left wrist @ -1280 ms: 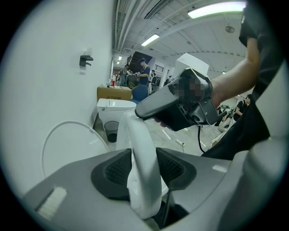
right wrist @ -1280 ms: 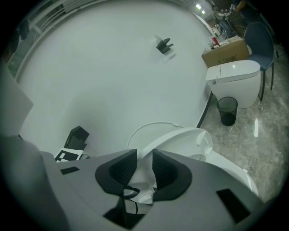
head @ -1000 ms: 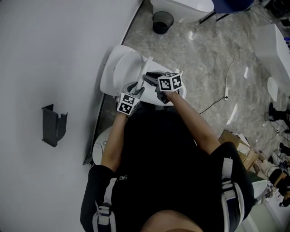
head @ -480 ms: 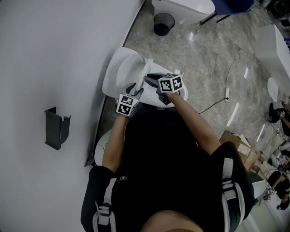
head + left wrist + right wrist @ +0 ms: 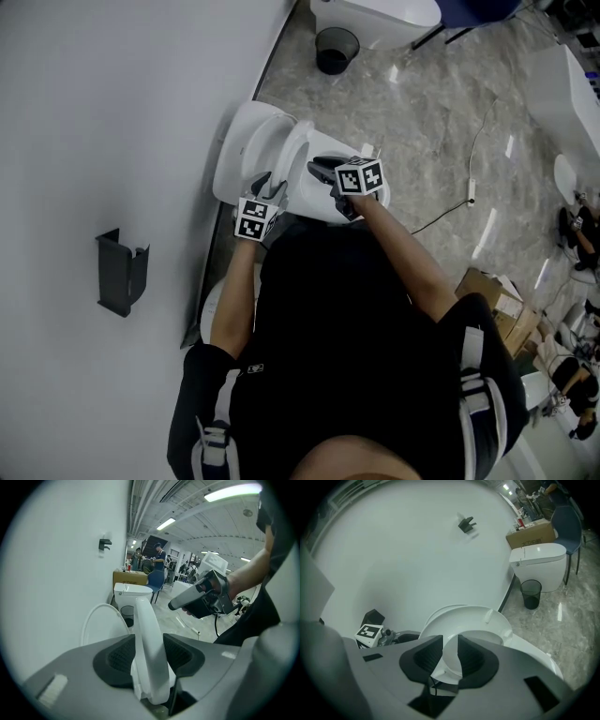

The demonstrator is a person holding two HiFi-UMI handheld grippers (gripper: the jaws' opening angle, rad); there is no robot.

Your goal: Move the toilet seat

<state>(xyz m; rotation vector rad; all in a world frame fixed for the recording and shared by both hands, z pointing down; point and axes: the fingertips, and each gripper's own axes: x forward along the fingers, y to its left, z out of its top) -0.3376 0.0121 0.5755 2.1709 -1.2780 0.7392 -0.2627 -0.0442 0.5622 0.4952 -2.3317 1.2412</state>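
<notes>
Toilet seat (image 5: 144,620) tilted up off bowl. Left gripper (image 5: 149,657): jaws have just been closing, pads clamped on seat rim. Right gripper (image 5: 450,654): jaws likewise closing, pinching seat's edge.

Looks like a big lab or showroom hall: spare toilet (image 5: 538,566) by the wall, cardboard box (image 5: 532,535), bin (image 5: 336,49), marble floor (image 5: 422,103), strip lights (image 5: 232,492) overhead.

Right gripper (image 5: 450,651) jaws, just closing, pinch rim of raised white toilet seat (image 5: 472,619); left gripper's marker cube (image 5: 369,632) at left; second toilet (image 5: 538,563), black bin (image 5: 530,594) along wall (image 5: 417,550) beyond.
</notes>
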